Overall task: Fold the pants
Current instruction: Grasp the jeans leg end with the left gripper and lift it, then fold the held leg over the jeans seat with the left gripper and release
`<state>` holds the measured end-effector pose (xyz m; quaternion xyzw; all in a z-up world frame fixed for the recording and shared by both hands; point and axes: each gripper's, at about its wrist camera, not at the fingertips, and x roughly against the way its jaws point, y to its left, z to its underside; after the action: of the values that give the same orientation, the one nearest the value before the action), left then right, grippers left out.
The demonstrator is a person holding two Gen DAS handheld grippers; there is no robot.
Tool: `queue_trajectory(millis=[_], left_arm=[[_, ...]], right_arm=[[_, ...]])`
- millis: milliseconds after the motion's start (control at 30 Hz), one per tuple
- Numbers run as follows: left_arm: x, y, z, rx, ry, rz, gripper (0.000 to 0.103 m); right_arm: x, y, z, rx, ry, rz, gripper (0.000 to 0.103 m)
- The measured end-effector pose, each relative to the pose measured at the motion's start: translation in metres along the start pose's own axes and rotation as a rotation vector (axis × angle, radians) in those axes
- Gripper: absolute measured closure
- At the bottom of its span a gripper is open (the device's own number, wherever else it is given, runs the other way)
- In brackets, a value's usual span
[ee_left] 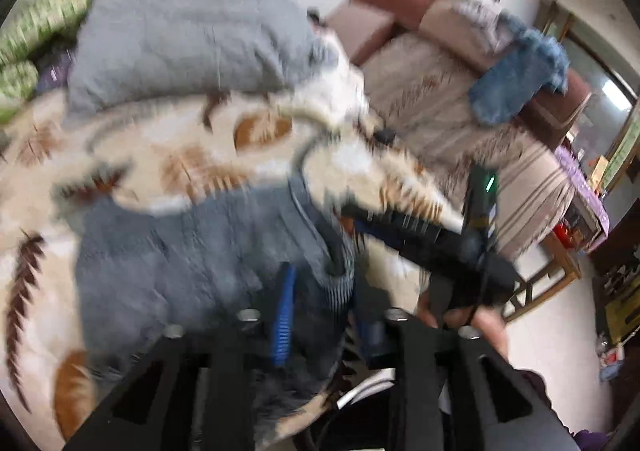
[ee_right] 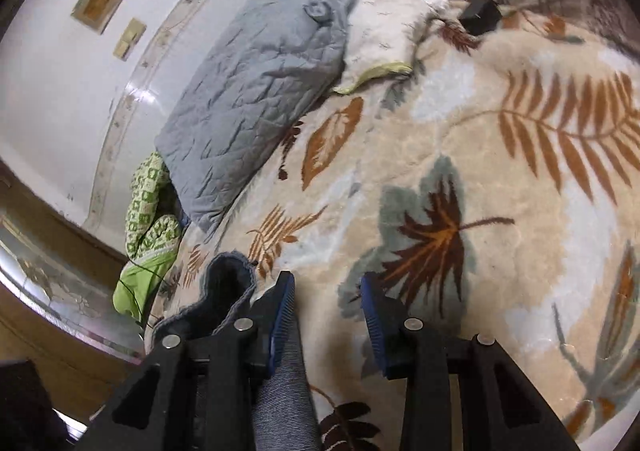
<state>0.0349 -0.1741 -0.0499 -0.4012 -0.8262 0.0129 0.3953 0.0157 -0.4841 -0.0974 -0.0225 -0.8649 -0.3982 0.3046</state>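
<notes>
Pants (ee_left: 192, 263): one pair, grey-blue, lying bunched on the leaf-print blanket (ee_right: 460, 139) that is covering the bed. In the blurred left wrist view the pants are sitting directly in front of the left tool (ee_left: 326, 315), with the ribbed waistband running down between its fingers. One blue pad (ee_left: 284, 315) is showing against the cloth; the other side is hidden by fabric and motion blur, so I cannot tell whether this tool is gripping or merely resting in the folds.

Right tool (ee_right: 330, 317): its two blue-padded fingers are standing well apart, with nothing clamped between them. A ribbed edge of the pants is lying against the left-hand finger and trailing under the tool body; bare blanket is showing in the gap.

Count: two tools, one pair of pants, one grey quilted pillow (ee_right: 256, 95) beyond the pants toward the wall, one green patterned cloth (ee_right: 150, 227) beside that pillow.

Pose: in the left view the right tool is crossing just right of the pants, held in a bare hand (ee_left: 476, 325), angled down toward the blanket.
</notes>
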Motion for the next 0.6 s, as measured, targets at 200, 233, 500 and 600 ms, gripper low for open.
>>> queue_trajectory(millis=[200, 233, 500, 600], left_arm=[[0.052, 0.008, -0.018, -0.052, -0.168, -0.075, 0.035], [0.051, 0.012, -0.019, -0.055, -0.164, -0.127, 0.035], [0.000, 0.096, 0.024, 0.091, 0.131, -0.419, 0.035], [-0.019, 0.109, 0.047, 0.094, 0.200, -0.454, 0.035]], right_arm=[[0.006, 0.021, 0.007, 0.080, -0.036, -0.016, 0.066], [0.006, 0.023, 0.007, 0.091, -0.040, -0.027, 0.066], [-0.006, 0.069, 0.036, 0.307, 0.029, -0.058, 0.066], [-0.017, 0.087, 0.051, 0.405, 0.062, -0.043, 0.066]])
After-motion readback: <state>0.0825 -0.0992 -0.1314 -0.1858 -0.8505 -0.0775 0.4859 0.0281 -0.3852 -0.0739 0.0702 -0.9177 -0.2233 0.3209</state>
